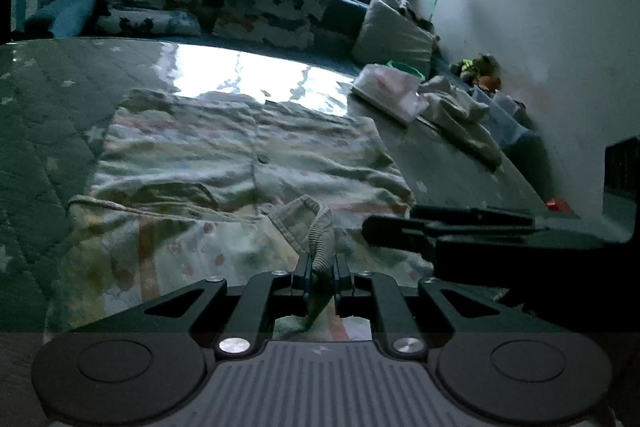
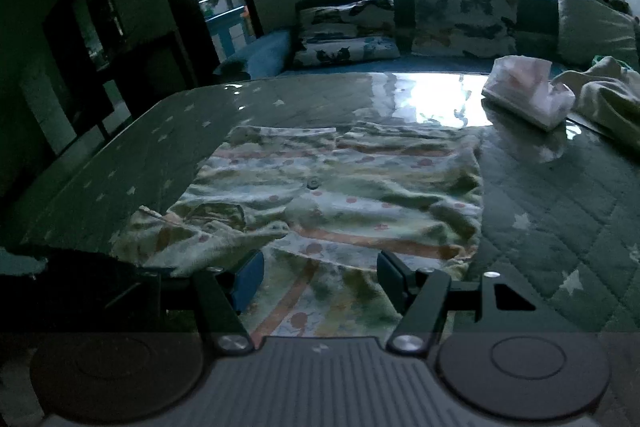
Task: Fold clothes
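A small printed shirt [image 1: 248, 163] of soft, crinkled cotton lies spread flat on the worktop [image 1: 48, 115], which is covered by a quilted grey-green cloth with pale stars under a glossy clear sheet. The shirt is pastel, with dots and broad bands, and has a dark round button [image 2: 313, 183] on its middle placket. The left gripper [image 1: 321, 269] has its jaws closed tight on a ribbed cuff [image 1: 320, 235] at the shirt's near edge, the cuff standing up in a curl. The right gripper [image 2: 320, 279] hangs just above the shirt's near hem with its jaws wide apart and nothing between them. Beyond the shirt's far right corner sit a soft plastic tissue pack [image 2: 524, 95] and a rumpled cream garment [image 2: 608, 95]. Behind the shirt, butterfly-print cushions [image 2: 464, 19] lean on a dark sofa.
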`<action>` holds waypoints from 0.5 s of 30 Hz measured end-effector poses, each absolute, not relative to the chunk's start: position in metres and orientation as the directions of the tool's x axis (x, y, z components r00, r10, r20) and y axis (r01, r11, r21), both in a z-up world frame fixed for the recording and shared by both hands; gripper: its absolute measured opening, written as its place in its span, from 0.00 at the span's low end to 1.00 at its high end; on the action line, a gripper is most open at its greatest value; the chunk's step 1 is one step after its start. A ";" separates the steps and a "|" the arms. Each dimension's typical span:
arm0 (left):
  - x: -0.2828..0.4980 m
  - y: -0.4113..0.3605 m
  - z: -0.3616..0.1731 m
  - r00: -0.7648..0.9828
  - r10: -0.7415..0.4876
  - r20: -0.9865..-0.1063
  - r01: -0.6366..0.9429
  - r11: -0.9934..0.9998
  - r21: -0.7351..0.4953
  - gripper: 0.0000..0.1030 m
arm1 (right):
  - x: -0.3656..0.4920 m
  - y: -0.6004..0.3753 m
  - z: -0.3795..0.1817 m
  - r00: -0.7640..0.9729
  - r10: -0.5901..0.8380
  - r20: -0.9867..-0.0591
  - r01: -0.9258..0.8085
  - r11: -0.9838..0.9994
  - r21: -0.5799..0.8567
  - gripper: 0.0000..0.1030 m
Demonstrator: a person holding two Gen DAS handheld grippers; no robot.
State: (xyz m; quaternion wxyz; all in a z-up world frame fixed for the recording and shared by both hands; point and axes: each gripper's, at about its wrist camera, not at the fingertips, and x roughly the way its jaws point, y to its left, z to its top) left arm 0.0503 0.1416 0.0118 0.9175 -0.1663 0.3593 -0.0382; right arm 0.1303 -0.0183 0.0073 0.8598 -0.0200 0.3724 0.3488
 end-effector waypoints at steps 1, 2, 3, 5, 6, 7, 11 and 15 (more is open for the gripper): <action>0.051 0.139 0.011 0.737 -0.194 -0.648 -0.044 0.942 -0.332 0.11 | 0.130 -0.019 0.008 0.482 0.583 -0.654 -0.613 0.758 0.224 0.62; 0.052 0.137 0.010 0.734 -0.199 -0.649 -0.038 0.943 -0.332 0.11 | 0.130 -0.020 0.008 0.484 0.581 -0.655 -0.611 0.760 0.222 0.62; 0.052 0.134 0.009 0.732 -0.204 -0.650 -0.032 0.943 -0.332 0.11 | 0.130 -0.021 0.008 0.486 0.580 -0.654 -0.609 0.761 0.222 0.62; 0.054 0.130 0.008 0.728 -0.214 -0.651 -0.019 0.943 -0.332 0.11 | 0.131 -0.023 0.009 0.489 0.578 -0.653 -0.606 0.764 0.223 0.62; 0.055 0.127 0.008 0.726 -0.221 -0.652 -0.011 0.943 -0.332 0.11 | 0.131 -0.024 0.009 0.492 0.576 -0.653 -0.604 0.766 0.222 0.62; 0.056 0.125 0.007 0.724 -0.226 -0.652 -0.005 0.943 -0.332 0.11 | 0.132 -0.025 0.010 0.493 0.576 -0.652 -0.603 0.767 0.221 0.62; 0.059 0.117 0.006 0.719 -0.242 -0.652 0.017 0.943 -0.332 0.11 | 0.133 -0.028 0.012 0.503 0.569 -0.650 -0.596 0.773 0.216 0.62; 0.063 0.109 0.004 0.715 -0.257 -0.650 0.038 0.943 -0.331 0.11 | 0.135 -0.031 0.013 0.514 0.559 -0.651 -0.588 0.782 0.207 0.62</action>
